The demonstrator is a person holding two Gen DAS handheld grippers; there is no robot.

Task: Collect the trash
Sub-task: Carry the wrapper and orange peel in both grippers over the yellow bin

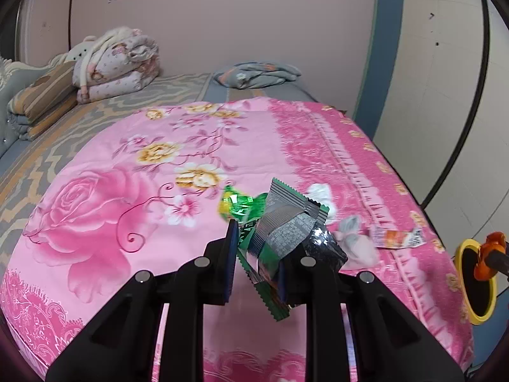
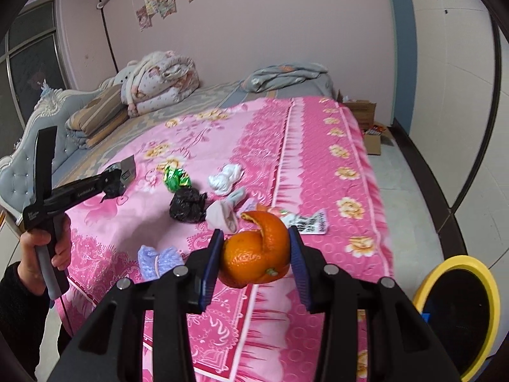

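My left gripper (image 1: 265,248) is shut on a crumpled green and silver snack wrapper (image 1: 280,232), held above the pink floral bedspread (image 1: 105,197). My right gripper (image 2: 254,254) is shut on an orange peel (image 2: 256,254) above the bed's near edge. In the right wrist view the left gripper (image 2: 122,176) shows at the left with the wrapper. On the bed lie a green foil wrapper (image 2: 176,178), a black plastic bag (image 2: 187,205), a white tissue (image 2: 226,178), a pale wad (image 2: 222,215) and a printed wrapper (image 2: 310,221). A yellow-rimmed bin (image 2: 458,312) stands on the floor at the right.
A lilac knitted piece (image 2: 159,259) lies near the bed's front edge. Folded quilts (image 2: 159,79) and pillows are stacked at the headboard. Cardboard boxes (image 2: 366,117) sit on the floor beyond the bed. The bin also shows in the left wrist view (image 1: 475,280).
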